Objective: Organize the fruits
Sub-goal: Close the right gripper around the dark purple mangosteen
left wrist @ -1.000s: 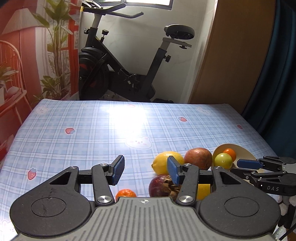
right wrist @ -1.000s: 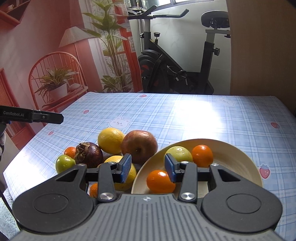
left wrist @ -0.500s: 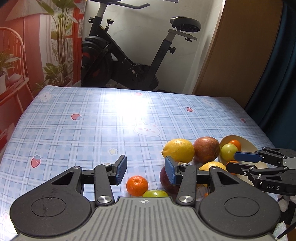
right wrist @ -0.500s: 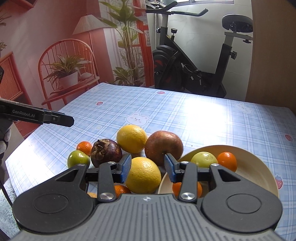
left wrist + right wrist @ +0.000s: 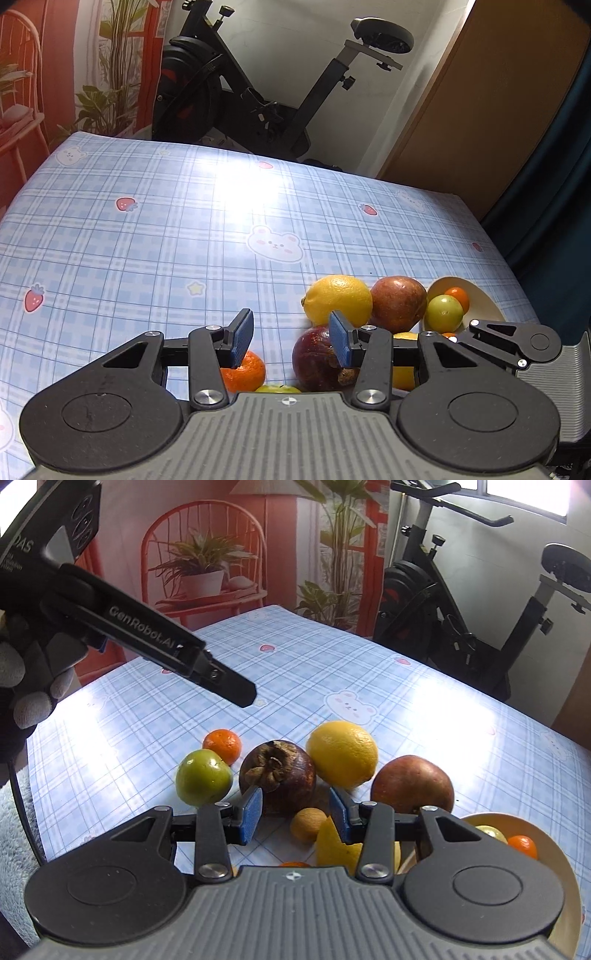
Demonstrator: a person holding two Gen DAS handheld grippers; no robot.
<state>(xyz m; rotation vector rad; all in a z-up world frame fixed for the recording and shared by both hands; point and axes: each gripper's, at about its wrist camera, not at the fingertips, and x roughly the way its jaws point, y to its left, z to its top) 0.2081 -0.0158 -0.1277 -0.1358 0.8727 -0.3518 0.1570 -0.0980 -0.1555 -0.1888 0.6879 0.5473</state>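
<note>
Loose fruit lies on the blue checked tablecloth [image 5: 147, 236]: a lemon [image 5: 341, 753], a dark mangosteen [image 5: 277, 775], a red-brown fruit [image 5: 412, 784], a green fruit [image 5: 203, 781], a tangerine [image 5: 221, 744], a small brown fruit [image 5: 308, 825] and a second lemon [image 5: 338, 847]. My right gripper [image 5: 295, 814] is open just above the small brown fruit, touching nothing. My left gripper [image 5: 291, 341] is open over the tangerine [image 5: 243, 373] and mangosteen [image 5: 317, 362], holding nothing. The cream bowl [image 5: 484, 301] holds a green fruit [image 5: 445, 312] and a tangerine [image 5: 458, 295].
An exercise bike [image 5: 229, 99] stands beyond the table's far edge, beside a wooden door [image 5: 480, 110] and a dark curtain [image 5: 554, 184]. A gloved hand [image 5: 33, 686] holds the left gripper [image 5: 240, 694] above the table's left side. The right gripper [image 5: 476, 330] crosses in front of the bowl.
My right gripper swung left, from over the bowl to over the loose fruit by the mangosteen. My left gripper dipped lower over the tangerine, and its jaws narrowed a little.
</note>
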